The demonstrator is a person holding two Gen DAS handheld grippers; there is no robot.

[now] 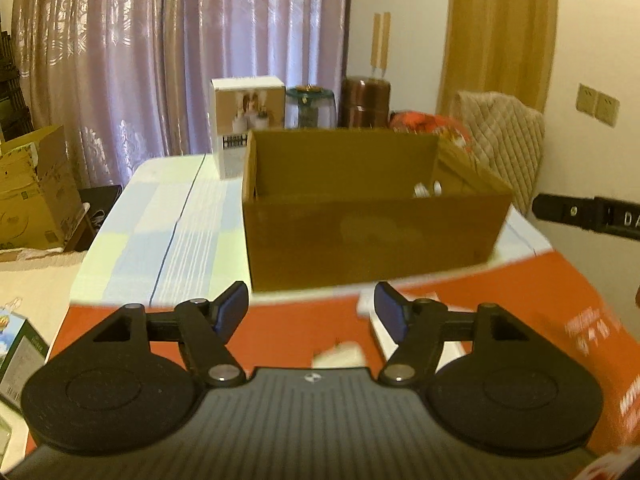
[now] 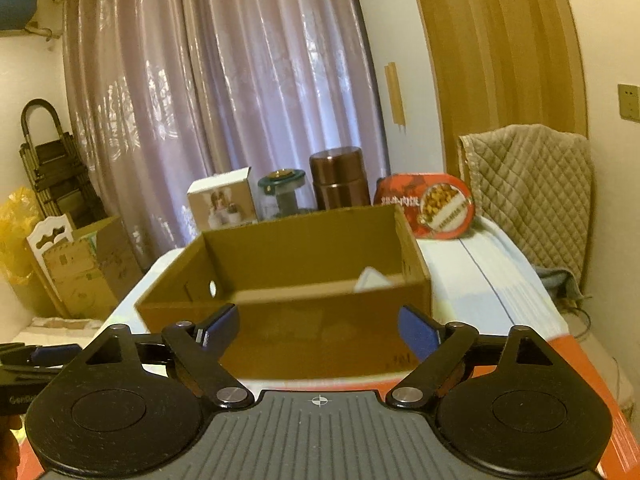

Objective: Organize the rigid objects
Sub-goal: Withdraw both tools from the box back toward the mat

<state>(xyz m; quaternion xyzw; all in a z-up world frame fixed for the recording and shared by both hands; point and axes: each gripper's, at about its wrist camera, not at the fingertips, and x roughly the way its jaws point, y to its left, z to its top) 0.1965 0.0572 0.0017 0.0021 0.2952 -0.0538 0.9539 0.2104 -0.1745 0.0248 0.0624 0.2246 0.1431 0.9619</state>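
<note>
Cardboard, plain brown and open at the top, makes up the box [image 1: 372,236] that stands in the middle of the table [image 1: 160,232], beyond the front edge of a red carton [image 1: 520,320] that lies nearest both cameras. Something white [image 2: 370,280] rests inside the box toward its right end, too blurred to name. Behind the box, along the far edge of the table, stand a small white printed box [image 2: 224,200], a glass jar with a green lid [image 2: 282,192], a brown metal flask [image 2: 340,180] and a red round tin [image 2: 430,204] leaning at the right. The left gripper [image 1: 312,306] hangs over the red carton with its blue-padded fingers [image 1: 232,308] apart and nothing between them. The right gripper [image 2: 318,328] faces the near wall of the box, fingers spread wider and likewise empty. The far items are probably what remains to be put away. The flask looks smooth and heavy for its size, so it may slip; a squeeze across its body near the middle seems safest. The jar is likely fragile and should be gripped gently below the lid. The white printed box is probably light and may dent, so hold it across its narrow sides. The tin is stiff but wide, best taken by its edge.
</note>
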